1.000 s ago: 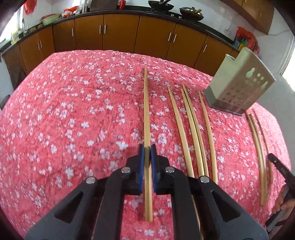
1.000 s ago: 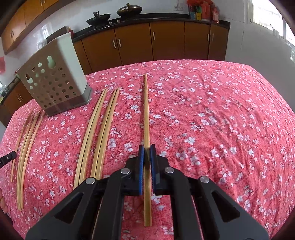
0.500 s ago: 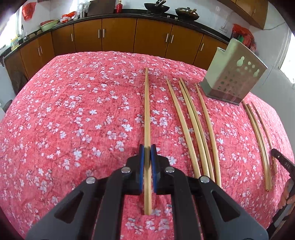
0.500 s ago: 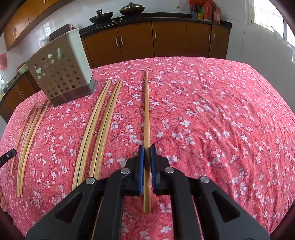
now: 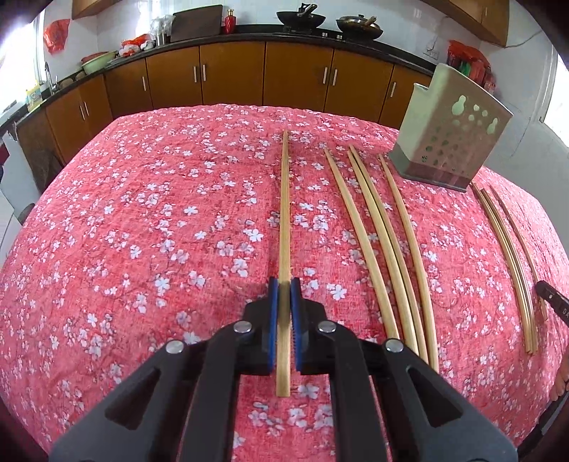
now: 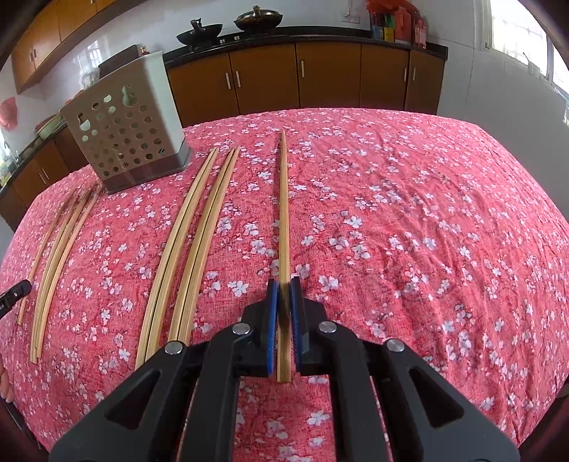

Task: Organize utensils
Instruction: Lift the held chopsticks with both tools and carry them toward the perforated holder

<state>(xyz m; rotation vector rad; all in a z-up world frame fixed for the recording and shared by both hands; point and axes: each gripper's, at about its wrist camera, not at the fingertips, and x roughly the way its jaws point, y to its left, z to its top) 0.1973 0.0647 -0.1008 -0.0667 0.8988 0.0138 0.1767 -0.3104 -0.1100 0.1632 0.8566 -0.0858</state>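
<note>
My left gripper (image 5: 283,284) is shut on a bamboo chopstick (image 5: 284,213) that points away over the red floral tablecloth (image 5: 142,231). Several loose chopsticks (image 5: 384,241) lie to its right, and a further bunch (image 5: 508,256) lies past the beige perforated utensil holder (image 5: 451,142). My right gripper (image 6: 283,284) is shut on another chopstick (image 6: 283,199). In the right wrist view, two pairs of chopsticks (image 6: 192,241) lie to the left, a further bunch of chopsticks (image 6: 60,248) lies at the far left, and the holder (image 6: 128,121) stands at the back left.
Brown kitchen cabinets (image 5: 231,78) with a black counter run behind the table. Woks (image 6: 256,16) sit on the stove. The tip of the other gripper (image 5: 554,305) shows at the right edge of the left wrist view. The cloth's right half (image 6: 426,231) holds nothing.
Both grippers have drawn back a little with their chopsticks still clamped. The holder and loose chopsticks look slightly farther away in each view.
</note>
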